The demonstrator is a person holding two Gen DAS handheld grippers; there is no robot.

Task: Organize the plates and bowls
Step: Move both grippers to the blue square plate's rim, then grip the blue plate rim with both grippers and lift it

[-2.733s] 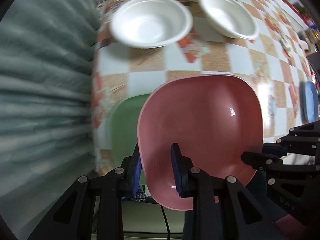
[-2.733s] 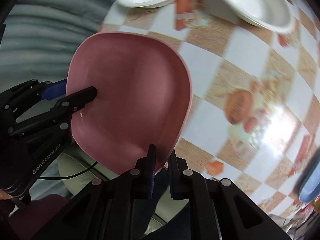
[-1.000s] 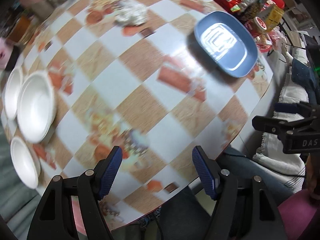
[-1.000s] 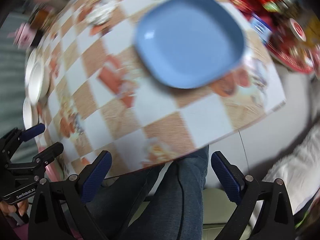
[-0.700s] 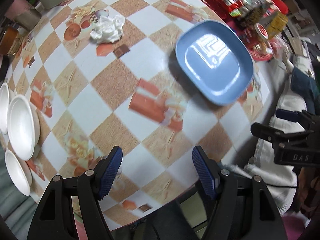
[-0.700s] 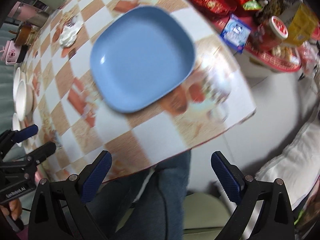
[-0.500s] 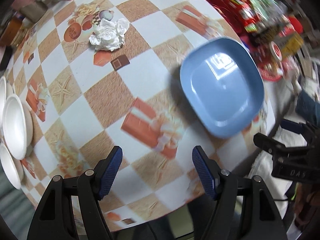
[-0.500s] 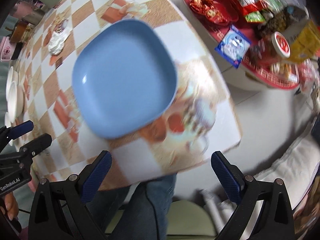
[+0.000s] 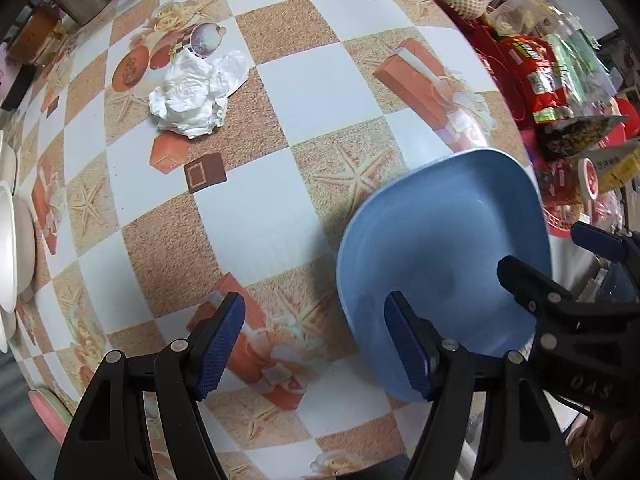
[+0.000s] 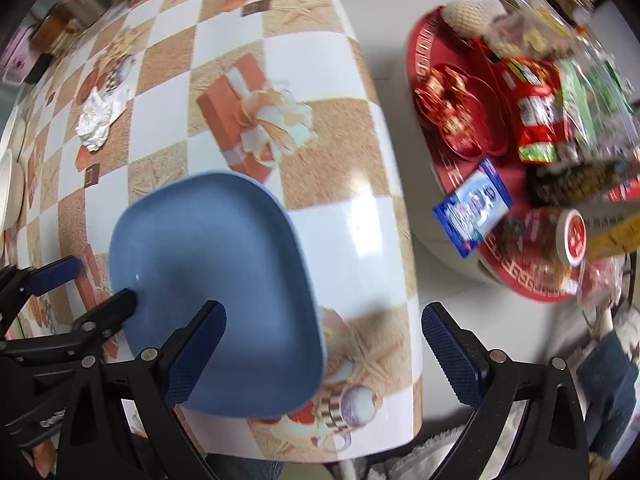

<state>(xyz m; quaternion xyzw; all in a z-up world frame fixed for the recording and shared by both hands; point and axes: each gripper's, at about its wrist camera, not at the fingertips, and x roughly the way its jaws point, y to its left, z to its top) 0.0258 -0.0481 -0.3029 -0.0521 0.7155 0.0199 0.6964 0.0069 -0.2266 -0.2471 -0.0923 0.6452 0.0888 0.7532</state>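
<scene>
- The blue plate [image 9: 448, 240] lies on the table [image 9: 260, 200], at the near right corner, close to the right edge.
- The left gripper [image 9: 316, 340] is wide apart and holds nothing. One finger hangs over the plate's near rim, the other over bare cloth to the left.
- The right gripper [image 10: 324, 356] is also wide apart and empty. Its left finger [image 10: 196, 356] overlaps the plate's near rim; its right finger reaches past the table's right edge, over the floor.
- In the left wrist view the right gripper's black tip sits over the plate's right side; contact cannot be told.
- A crumpled tissue [image 9: 196, 96] lies toward the far left of the table, well apart from the plate.
- White bowls [image 9: 12, 248] sit at the left edge.
- A pink plate [image 9: 46, 412] over a green one peeks out at the near left corner.
- A red tray [image 10: 480, 120] of snack packets stands beyond the right edge, apart from the table.
</scene>
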